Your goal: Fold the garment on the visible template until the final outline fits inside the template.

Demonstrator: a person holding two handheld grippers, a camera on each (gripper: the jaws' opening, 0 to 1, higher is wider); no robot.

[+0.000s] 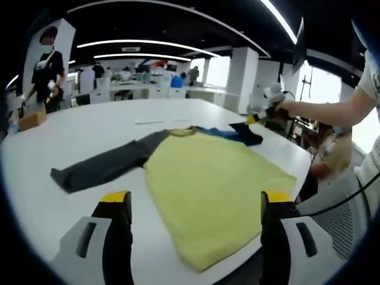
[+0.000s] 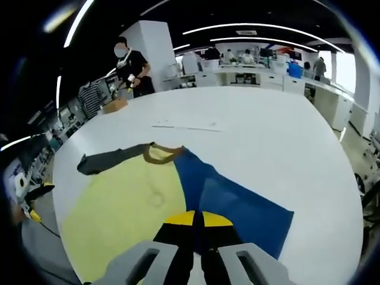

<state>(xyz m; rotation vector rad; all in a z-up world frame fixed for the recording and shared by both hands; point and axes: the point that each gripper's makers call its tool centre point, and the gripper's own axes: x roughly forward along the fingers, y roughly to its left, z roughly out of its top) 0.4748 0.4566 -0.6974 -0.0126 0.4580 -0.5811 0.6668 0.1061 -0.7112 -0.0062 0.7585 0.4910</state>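
A long-sleeved garment (image 1: 208,184) with a yellow body lies flat, spread across a large white table (image 1: 89,127), one grey sleeve (image 1: 107,166) stretched out to one side and one blue sleeve (image 2: 237,205) lying across the other. In the left gripper view the left gripper (image 1: 193,205) hovers low over the near edge of the yellow cloth with its yellow-tipped jaws spread wide apart and nothing between them. In the right gripper view the right gripper (image 2: 198,219) has its jaws pressed together right at the edge of the blue sleeve; whether cloth is caught between them cannot be told. The left gripper view shows that same gripper (image 1: 255,117) at the far dark end of the sleeve, held by a person's outstretched arm (image 1: 323,110). This looks like the first fold, bringing the blue sleeve in over the body. The next move likely calls for carrying it flat across the yellow panel without dragging the shirt. No template outline can be made out on the table; a thin pale strip (image 2: 187,126) lies farther off. Around the table is an open office with strip lights, white pillars, desks, and a person (image 1: 47,71) standing at the far corner
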